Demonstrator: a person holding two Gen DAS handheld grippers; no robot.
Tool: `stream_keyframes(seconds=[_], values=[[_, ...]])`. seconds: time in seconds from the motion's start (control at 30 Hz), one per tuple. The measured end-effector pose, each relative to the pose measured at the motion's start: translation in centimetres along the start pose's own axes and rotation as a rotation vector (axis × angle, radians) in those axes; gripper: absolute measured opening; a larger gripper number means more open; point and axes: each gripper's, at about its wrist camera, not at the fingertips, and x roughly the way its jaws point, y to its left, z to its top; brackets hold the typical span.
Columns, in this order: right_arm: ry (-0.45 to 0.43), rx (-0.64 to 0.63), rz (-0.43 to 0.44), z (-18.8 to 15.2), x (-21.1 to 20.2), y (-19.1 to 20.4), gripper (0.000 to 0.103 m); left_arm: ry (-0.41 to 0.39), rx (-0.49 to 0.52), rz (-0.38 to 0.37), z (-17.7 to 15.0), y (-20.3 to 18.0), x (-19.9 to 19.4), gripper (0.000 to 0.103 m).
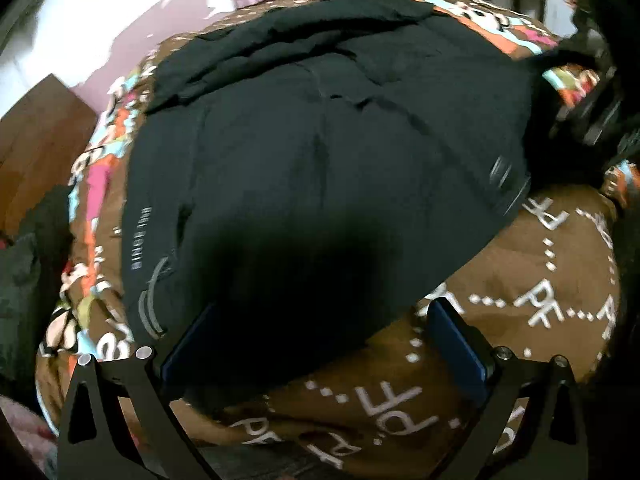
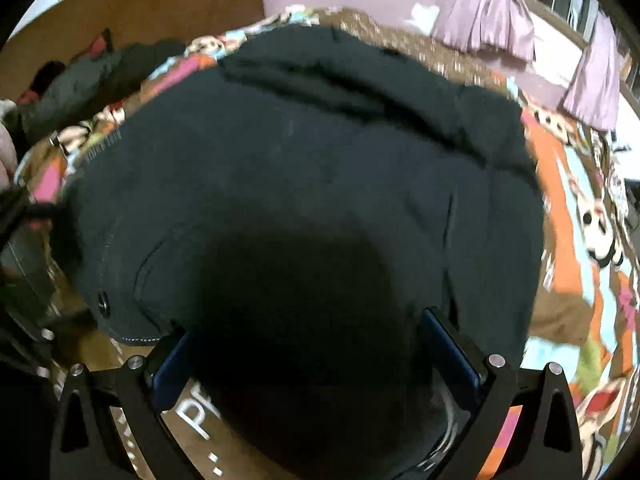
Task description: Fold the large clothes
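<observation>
One black garment (image 1: 320, 152) lies on the bed (image 1: 520, 280); both grippers, left (image 1: 324, 340) and right (image 2: 316, 356), spread their fingers wide, gripping nothing.

A matt black cloth garment (image 1: 320, 160) with stitched seams is seen on a soft printed brown bedcover (image 1: 540, 264), while satiny lilac curtains (image 2: 488, 4) and a smooth wooden board (image 2: 160, 4) are shown behind.
</observation>
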Motion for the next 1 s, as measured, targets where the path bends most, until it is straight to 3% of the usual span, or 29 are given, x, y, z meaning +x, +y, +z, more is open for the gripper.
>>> stream_keyframes(seconds=[0.07, 0.2, 0.3, 0.5, 0.83, 0.87, 1.0], values=[[-0.025, 0.027, 0.025, 1.7, -1.1, -0.7, 0.103, 0.001, -0.012, 0.062, 0.0, 0.2, 0.0, 0.101], [-0.048, 0.07, 0.071, 4.8, -1.7, -1.7, 0.103, 0.019, -0.034, 0.098, 0.0, 0.5, 0.3, 0.101], [-0.042, 0.081, 0.082, 5.2, -1.5, -1.4, 0.103, 0.064, -0.04, 0.118, -0.1, 0.6, 1.1, 0.101], [-0.005, 0.065, 0.085, 2.5, -1.4, -0.9, 0.103, 0.083, -0.025, 0.132, -0.3, 0.4, 1.8, 0.101], [0.046, 0.059, 0.14, -3.8, -0.1, -0.5, 0.103, 0.057, -0.025, 0.218, -0.2, 0.9, 2.6, 0.101], [0.045, 0.062, 0.141, -4.3, -0.1, -0.6, 0.103, 0.048, -0.023, 0.228, -0.1, 0.9, 2.5, 0.1], [0.024, 0.052, 0.142, -6.2, -0.4, -0.2, 0.103, -0.068, -0.062, 0.219, 0.3, 1.7, 0.2, 0.078]])
